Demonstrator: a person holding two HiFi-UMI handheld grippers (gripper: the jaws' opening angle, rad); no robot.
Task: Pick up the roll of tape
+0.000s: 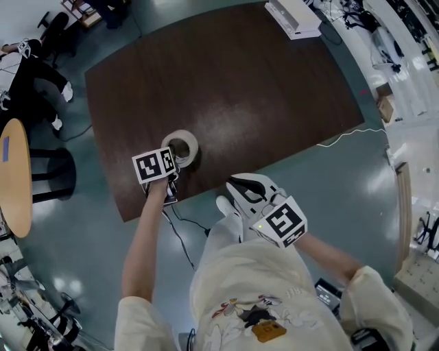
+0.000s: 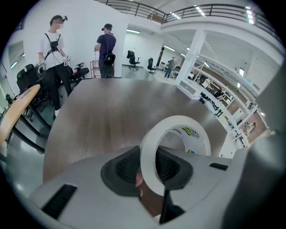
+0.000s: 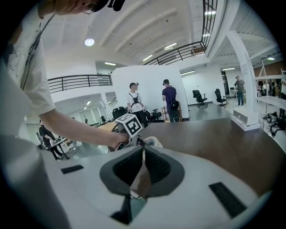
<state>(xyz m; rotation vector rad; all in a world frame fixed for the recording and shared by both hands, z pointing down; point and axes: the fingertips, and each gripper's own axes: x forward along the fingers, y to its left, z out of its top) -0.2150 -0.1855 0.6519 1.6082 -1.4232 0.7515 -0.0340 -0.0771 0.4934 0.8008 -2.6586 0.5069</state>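
Observation:
The white roll of tape [image 1: 182,145] stands on edge between the jaws of my left gripper [image 1: 176,162], which is shut on its wall, just above the near edge of the dark brown table [image 1: 233,89]. In the left gripper view the roll [image 2: 151,150] rises upright between the dark pads [image 2: 120,169], its printed inner face turned right. My right gripper [image 1: 235,183] is off the table's near edge, to the right of the left one, and is shut with nothing in it. In the right gripper view its jaws [image 3: 143,166] meet, and the left gripper's marker cube [image 3: 128,125] and the roll [image 3: 153,142] lie ahead.
A white box [image 1: 293,17] sits at the table's far edge. A round wooden table [image 1: 14,175] and a black stool [image 1: 51,175] stand to the left. A black cable [image 1: 180,236] runs on the floor. Two people [image 2: 56,49] stand beyond the table's far end.

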